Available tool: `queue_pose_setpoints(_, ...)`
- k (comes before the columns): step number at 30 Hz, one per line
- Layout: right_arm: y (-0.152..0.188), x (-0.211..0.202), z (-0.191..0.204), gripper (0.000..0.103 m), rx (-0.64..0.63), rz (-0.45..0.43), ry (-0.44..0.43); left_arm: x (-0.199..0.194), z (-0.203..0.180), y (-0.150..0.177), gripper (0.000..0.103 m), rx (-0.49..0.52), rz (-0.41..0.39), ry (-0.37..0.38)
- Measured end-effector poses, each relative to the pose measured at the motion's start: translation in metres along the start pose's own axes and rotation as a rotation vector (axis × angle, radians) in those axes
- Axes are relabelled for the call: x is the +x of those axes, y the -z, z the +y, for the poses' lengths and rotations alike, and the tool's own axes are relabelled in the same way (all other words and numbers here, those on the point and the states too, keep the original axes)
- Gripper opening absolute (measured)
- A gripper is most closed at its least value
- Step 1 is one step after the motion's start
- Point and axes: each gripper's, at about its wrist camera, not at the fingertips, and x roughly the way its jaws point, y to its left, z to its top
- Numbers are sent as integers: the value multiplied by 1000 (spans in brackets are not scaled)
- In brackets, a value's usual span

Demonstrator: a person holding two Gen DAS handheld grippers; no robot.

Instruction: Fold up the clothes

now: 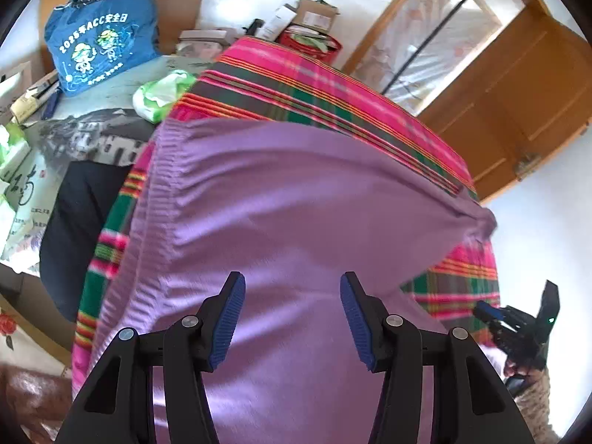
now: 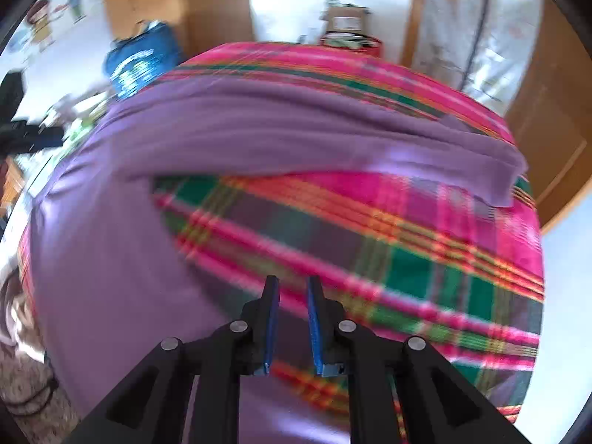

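Note:
A purple knit garment (image 1: 277, 192) lies spread on a pink, green and orange plaid blanket (image 1: 296, 85). Its ribbed hem runs along the left side. My left gripper (image 1: 292, 281) hovers over the garment's body, open wide with nothing between its blue pads. In the blurred right wrist view, the garment (image 2: 111, 259) fills the left, and one sleeve (image 2: 333, 140) stretches across the plaid blanket (image 2: 407, 240). My right gripper (image 2: 293, 281) is over bare blanket beside the garment, jaws a narrow gap apart and holding nothing. The right gripper (image 1: 518, 318) also shows at the left wrist view's right edge.
Left of the blanket are a blue printed bag (image 1: 100, 44), a green-white plastic bag (image 1: 162, 92), a dark cloth (image 1: 81, 222) and papers. Boxes (image 1: 310, 14) stand behind the far end. A wooden door (image 1: 518, 85) is at the right. A person's patterned sleeve (image 1: 536, 399) holds the right gripper.

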Motion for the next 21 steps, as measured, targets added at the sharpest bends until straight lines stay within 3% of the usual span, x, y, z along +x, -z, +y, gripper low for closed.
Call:
queue_pose_setpoints(7, -35, 9, -50, 21, 156, -75, 66, 15, 9, -23, 56, -38, 14, -70)
queue_pose_setpoints(12, -51, 25, -49, 25, 125, -69, 140, 20, 10, -32, 56, -49, 26, -78)
queue_pose_setpoints(14, -53, 12, -46, 25, 135, -139, 162, 14, 7, -33, 56, -39, 17, -73)
queue_pose_setpoints(16, -50, -9, -45, 25, 149, -207, 130, 5, 3, -34, 56, -24, 4, -67)
queue_pose_setpoints(21, -48, -64, -33, 25, 143, -281, 166, -32, -4, -32, 56, 13, -44, -47)
